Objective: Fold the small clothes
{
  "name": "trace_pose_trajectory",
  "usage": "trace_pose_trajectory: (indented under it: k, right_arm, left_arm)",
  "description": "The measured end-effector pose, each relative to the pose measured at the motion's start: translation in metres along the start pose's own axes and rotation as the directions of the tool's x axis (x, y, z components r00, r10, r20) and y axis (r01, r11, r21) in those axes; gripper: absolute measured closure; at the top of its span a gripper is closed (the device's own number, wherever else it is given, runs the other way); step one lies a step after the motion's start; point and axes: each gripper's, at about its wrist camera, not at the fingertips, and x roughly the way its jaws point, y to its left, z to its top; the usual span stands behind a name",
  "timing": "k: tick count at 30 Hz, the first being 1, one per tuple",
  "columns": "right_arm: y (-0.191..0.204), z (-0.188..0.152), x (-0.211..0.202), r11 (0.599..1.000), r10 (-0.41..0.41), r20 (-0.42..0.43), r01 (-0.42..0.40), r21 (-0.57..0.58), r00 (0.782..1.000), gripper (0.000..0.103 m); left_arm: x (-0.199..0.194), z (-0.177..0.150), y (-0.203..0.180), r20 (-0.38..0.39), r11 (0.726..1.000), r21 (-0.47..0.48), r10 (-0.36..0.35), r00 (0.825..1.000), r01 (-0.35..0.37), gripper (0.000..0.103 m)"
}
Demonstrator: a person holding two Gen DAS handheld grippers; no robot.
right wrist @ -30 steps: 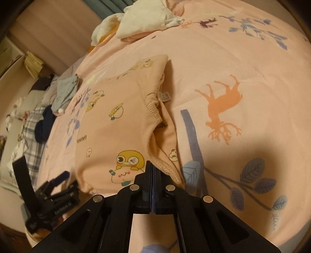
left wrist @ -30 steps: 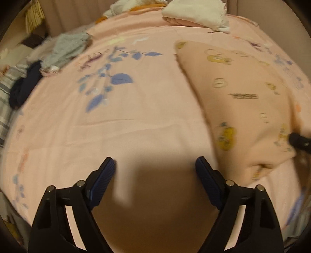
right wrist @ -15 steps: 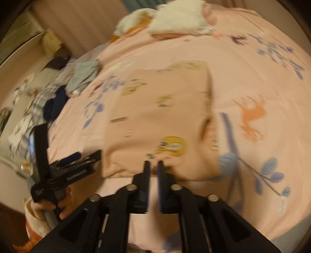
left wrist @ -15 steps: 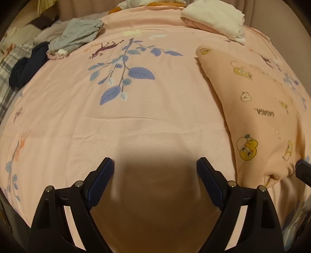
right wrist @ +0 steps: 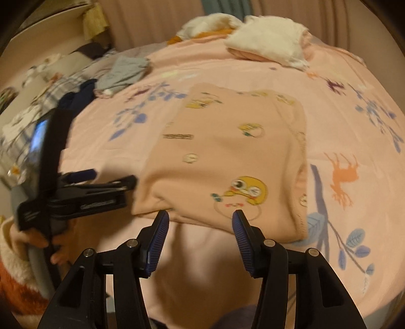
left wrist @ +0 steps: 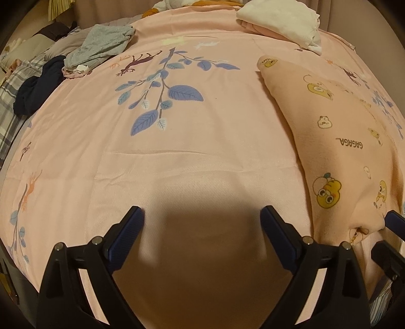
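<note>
A small peach garment with yellow cartoon prints [right wrist: 227, 151] lies folded flat on the pink bed sheet [right wrist: 354, 139]. It also shows at the right of the left wrist view [left wrist: 341, 141]. My right gripper [right wrist: 200, 220] is open and empty, just in front of the garment's near edge. My left gripper [left wrist: 201, 215] is open and empty over bare sheet to the left of the garment. The left gripper also shows in the right wrist view [right wrist: 88, 184], beside the garment's left edge.
A white and pink folded pile [left wrist: 281, 17] sits at the far edge of the bed. Grey [left wrist: 101, 45] and dark navy clothes [left wrist: 38, 86] lie heaped at the far left, by a plaid cloth [left wrist: 7, 101].
My right gripper was shut on the garment's edge, then let go and opened, drawing back a little. The garment now lies flat. My left gripper stayed open and shifted slightly.
</note>
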Motion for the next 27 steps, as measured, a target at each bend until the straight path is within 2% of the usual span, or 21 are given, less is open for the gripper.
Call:
trace_pose_trajectory:
  k: [8,9,10,11,13,17,20,21,22,24,25,27]
  right_arm:
    - [0.009,0.001,0.026,0.998,-0.060,-0.033,0.059,-0.030,0.998,0.052]
    - [0.011,0.000,0.025,0.997,-0.072,-0.017,0.071,-0.043,0.997,0.056]
    - [0.011,0.000,0.024,0.996,-0.080,-0.004,0.080,-0.040,0.997,0.071]
    - [0.007,0.000,0.021,0.997,-0.074,0.008,0.074,-0.013,0.997,0.081]
    - [-0.011,0.003,0.016,0.995,0.024,0.030,-0.027,0.094,0.999,0.092]
    - [-0.034,0.000,0.008,0.971,0.124,0.058,-0.133,0.197,0.991,0.094]
    - [-0.036,-0.005,0.000,0.949,0.238,0.093,-0.252,0.188,0.967,0.094]
    - [-0.032,-0.007,-0.001,0.953,0.242,0.092,-0.254,0.166,0.966,0.094]
    - [-0.029,-0.009,-0.001,0.964,0.210,0.073,-0.219,0.152,0.975,0.094]
    - [-0.023,-0.012,0.007,0.976,0.177,0.004,-0.177,0.131,0.984,0.093]
    - [-0.018,-0.016,0.010,0.980,0.172,-0.036,-0.167,0.111,0.984,0.093]
    - [-0.010,-0.022,0.008,0.983,0.171,-0.055,-0.166,0.081,0.984,0.093]
  left_arm:
    - [0.001,0.001,0.001,-0.006,1.000,-0.003,0.000,1.000,0.000,0.006]
    - [0.001,0.001,0.002,-0.006,1.000,-0.004,-0.001,1.000,0.001,0.005]
    - [0.002,0.001,0.002,-0.008,1.000,-0.004,-0.002,1.000,0.002,0.005]
    - [0.002,0.001,0.003,-0.008,1.000,-0.005,-0.002,1.000,0.001,0.005]
    - [0.002,0.002,0.003,-0.007,1.000,-0.004,-0.001,1.000,0.001,0.005]
    - [0.003,0.002,0.003,-0.009,1.000,-0.003,0.000,1.000,0.000,0.004]
    - [0.003,0.001,0.002,-0.009,1.000,-0.003,0.003,1.000,-0.003,0.003]
    - [0.003,0.001,0.002,-0.009,1.000,-0.003,0.005,1.000,-0.005,0.003]
    - [0.003,0.001,0.002,-0.009,1.000,-0.002,0.005,1.000,-0.005,0.003]
    - [0.004,0.001,0.002,-0.009,1.000,-0.001,0.002,1.000,-0.002,0.003]
    - [0.004,0.001,0.003,-0.009,1.000,-0.001,0.001,1.000,-0.001,0.003]
    - [0.004,0.001,0.004,-0.009,1.000,-0.001,-0.001,1.000,0.001,0.002]
